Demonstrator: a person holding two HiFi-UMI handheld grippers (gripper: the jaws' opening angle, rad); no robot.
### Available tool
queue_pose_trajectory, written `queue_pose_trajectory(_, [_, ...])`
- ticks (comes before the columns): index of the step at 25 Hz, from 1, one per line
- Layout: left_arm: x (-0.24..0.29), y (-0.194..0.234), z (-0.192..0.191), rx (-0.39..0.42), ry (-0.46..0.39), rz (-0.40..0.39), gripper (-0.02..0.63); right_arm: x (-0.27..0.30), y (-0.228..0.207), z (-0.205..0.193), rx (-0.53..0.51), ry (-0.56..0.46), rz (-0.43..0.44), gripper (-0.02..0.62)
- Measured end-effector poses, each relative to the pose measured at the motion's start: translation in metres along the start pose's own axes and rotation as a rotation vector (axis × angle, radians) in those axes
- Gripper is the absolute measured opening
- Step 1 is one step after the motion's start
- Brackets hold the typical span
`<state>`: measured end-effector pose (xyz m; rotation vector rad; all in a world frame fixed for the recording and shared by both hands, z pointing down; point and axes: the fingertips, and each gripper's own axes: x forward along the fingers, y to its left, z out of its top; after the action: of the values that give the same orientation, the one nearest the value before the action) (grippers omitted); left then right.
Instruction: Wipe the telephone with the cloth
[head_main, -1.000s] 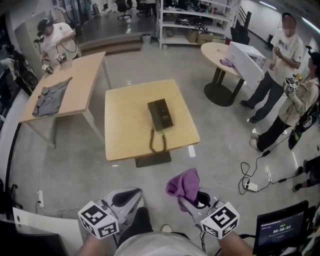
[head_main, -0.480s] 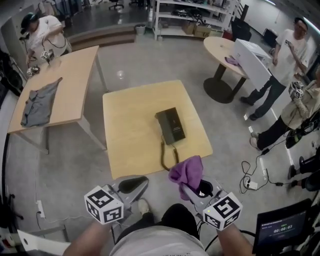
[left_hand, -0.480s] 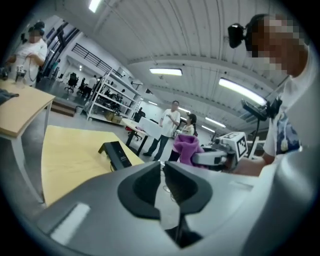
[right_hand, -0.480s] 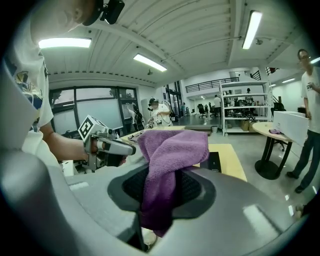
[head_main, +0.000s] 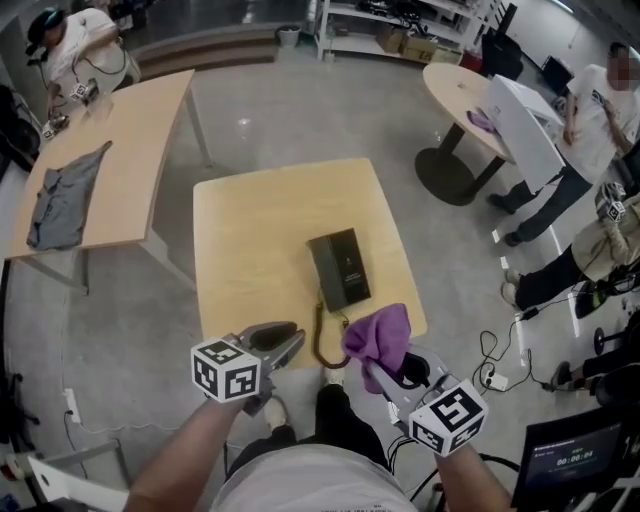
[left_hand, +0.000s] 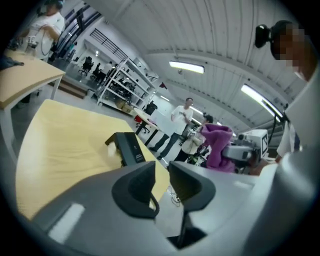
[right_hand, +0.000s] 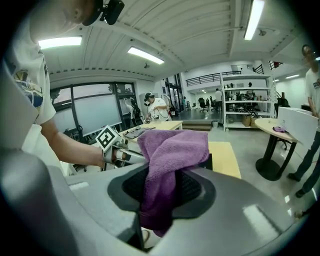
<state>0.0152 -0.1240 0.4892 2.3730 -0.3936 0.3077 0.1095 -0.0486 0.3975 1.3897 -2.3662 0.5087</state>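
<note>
A black telephone (head_main: 340, 268) lies flat on the square wooden table (head_main: 255, 225), its coiled cord (head_main: 319, 342) trailing off the near edge. My right gripper (head_main: 388, 362) is shut on a purple cloth (head_main: 378, 337), which hangs bunched over the table's near right corner, just short of the phone. In the right gripper view the cloth (right_hand: 169, 160) hides most of the phone. My left gripper (head_main: 288, 341) hovers at the near edge, left of the cord. Its jaws have just been opening and nothing is between them (left_hand: 161, 172); the telephone (left_hand: 128, 148) lies ahead.
A long wooden table (head_main: 130, 130) with a grey garment (head_main: 62, 195) stands to the left, with a person at its far end. A round table (head_main: 462, 95) with a white box and several people are at right. Cables lie on the floor (head_main: 490, 375).
Both grippers have come forward from over the floor to the table's near edge. The left jaws have gone from shut to open. The cloth stays in the right gripper.
</note>
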Motion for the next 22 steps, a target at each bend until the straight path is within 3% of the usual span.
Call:
queue_pose_trajectory(13, [0.114, 0.107, -0.003, -0.256, 0.046, 0.057, 0.166, 0.018, -0.094, -0.003, 0.036, 0.1, 0.039, 0.114])
queue_pose_trajectory(22, [0.142, 0.126, 0.002, -0.344, 0.02, 0.016, 0.186, 0.024, -0.123, -0.013, 0.062, 0.152, 0.055, 0.114])
